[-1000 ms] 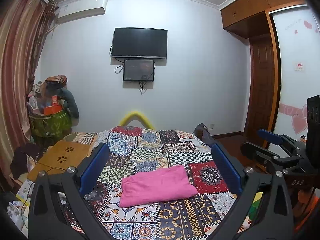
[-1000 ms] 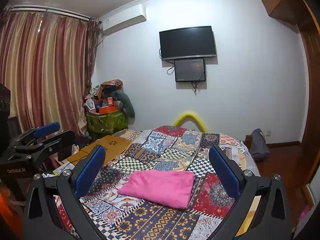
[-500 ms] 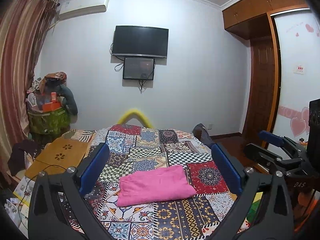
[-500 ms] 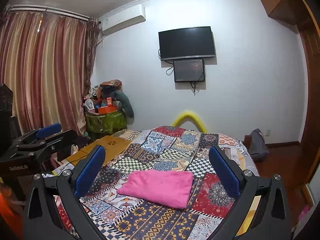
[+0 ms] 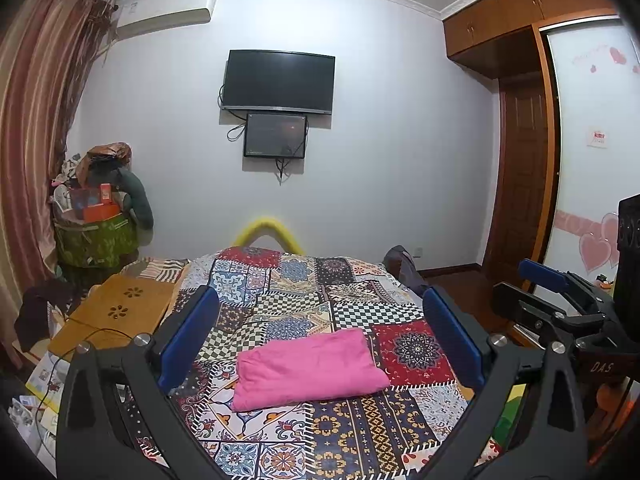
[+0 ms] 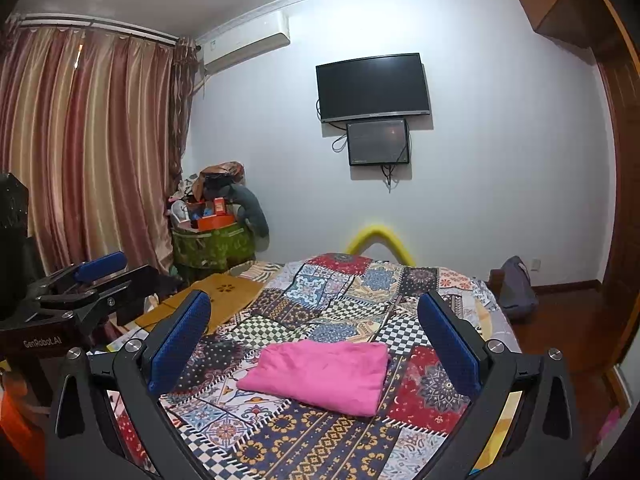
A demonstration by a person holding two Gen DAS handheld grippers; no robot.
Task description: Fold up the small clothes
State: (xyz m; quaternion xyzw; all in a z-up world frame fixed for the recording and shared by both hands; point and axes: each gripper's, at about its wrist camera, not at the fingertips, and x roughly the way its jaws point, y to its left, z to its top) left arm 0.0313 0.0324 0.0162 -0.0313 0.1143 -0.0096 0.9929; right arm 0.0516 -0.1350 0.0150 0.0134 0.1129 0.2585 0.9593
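Bed (image 5: pixel 360 432), patchwork cover in many colours: the working surface, filling the lower middle of both wrist views. I hold both tools above its near end.

Wall-mounted television (image 5: pixel 279 82) with a smaller screen (image 5: pixel 275 136) just under it; curtains (image 6: pixel 80 152) to the left; a heaped green basket (image 6: pixel 212 244) in the corner. None of these bear on the job.

Wooden lap board (image 5: pixel 116 312): lies on the left part of the bed, well apart from the garment.

Pink garment (image 5: pixel 308 368), the task's piece: lies flat near the middle of the cover as a compact rectangle, edges roughly squared. I judge it already folded, or one fold short.

Left gripper (image 5: pixel 320 338): blue fingers spread wide, holding nothing, clear of the cloth.

Right gripper (image 6: pixel 314 346): fingers likewise spread wide and empty, clear of the cloth.

Step in hand, as I judge it: the pause after a fold, both tools hanging free. Next move calls for either a descent onto one short edge, each tool pinching a corner for a final fold, or reaching for another item; no further garment is plainly in view.
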